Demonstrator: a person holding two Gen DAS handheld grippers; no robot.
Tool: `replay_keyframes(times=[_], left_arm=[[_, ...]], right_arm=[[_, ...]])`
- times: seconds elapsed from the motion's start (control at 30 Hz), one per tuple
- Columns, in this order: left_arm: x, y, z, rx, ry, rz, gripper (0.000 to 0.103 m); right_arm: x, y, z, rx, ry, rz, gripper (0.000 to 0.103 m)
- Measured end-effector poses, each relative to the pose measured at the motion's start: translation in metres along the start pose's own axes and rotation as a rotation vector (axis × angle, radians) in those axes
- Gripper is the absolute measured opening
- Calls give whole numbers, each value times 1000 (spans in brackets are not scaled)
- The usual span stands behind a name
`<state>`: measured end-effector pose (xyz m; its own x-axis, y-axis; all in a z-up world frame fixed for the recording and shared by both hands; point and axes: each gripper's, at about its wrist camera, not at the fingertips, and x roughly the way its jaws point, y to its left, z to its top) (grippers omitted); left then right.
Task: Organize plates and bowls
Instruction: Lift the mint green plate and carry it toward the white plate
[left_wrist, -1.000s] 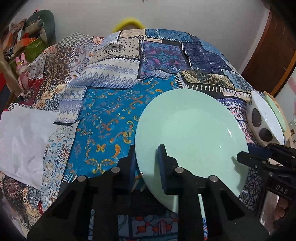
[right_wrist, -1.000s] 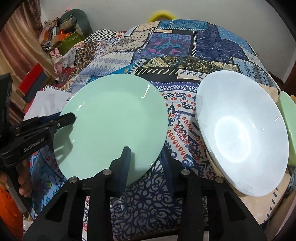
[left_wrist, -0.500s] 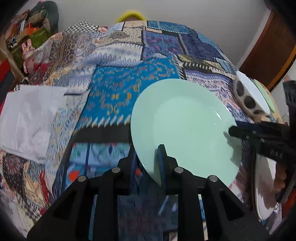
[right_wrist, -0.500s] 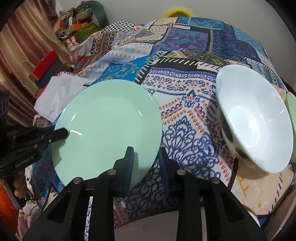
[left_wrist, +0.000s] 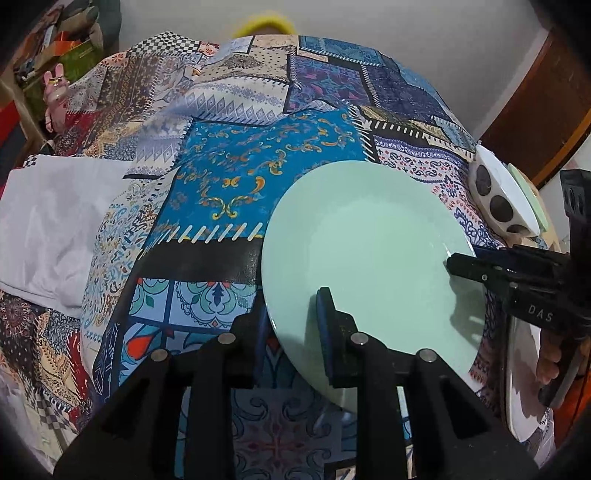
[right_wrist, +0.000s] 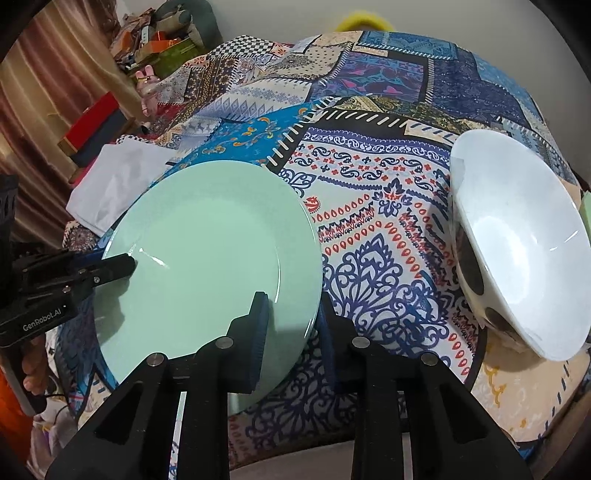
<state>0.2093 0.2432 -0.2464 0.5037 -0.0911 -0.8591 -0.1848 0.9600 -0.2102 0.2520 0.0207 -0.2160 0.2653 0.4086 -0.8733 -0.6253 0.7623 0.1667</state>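
Where right-wrist looks, white bowl (right_wrist: 517, 266) interior.

A pale mint-green plate (right_wrist: 207, 266) is showing against a patchwork cloth (right_wrist: 384, 229) of blue, navy, red and cream prints. At the frame's right, a white bowl (right_wrist: 524, 258) is showing dark spots outside.

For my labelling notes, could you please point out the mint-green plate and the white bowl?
mint-green plate (right_wrist: 207, 266): right wrist view, centre of its upper face.
white bowl (right_wrist: 524, 251): right wrist view, inner wall.
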Motion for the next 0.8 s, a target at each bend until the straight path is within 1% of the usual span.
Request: replay_keyframes(times=[0.2,0.4,0.67,0.8], left_arm=[[-6,2,-2,-29,-8,2,23],[-18,-3,-7,-31,-21,-2,23],[-50,-19,-10,-24,-70,-17,23],[-65,-30,-13,-12,-94,-27,23]], right_arm=[[-6,0,-3,2,-11,5,21],[-20,-2,-6,23,-49,12,21],[-48,-1,-11,41,-108,18,21],[-64,-3,-18,50,-128,14,21]])
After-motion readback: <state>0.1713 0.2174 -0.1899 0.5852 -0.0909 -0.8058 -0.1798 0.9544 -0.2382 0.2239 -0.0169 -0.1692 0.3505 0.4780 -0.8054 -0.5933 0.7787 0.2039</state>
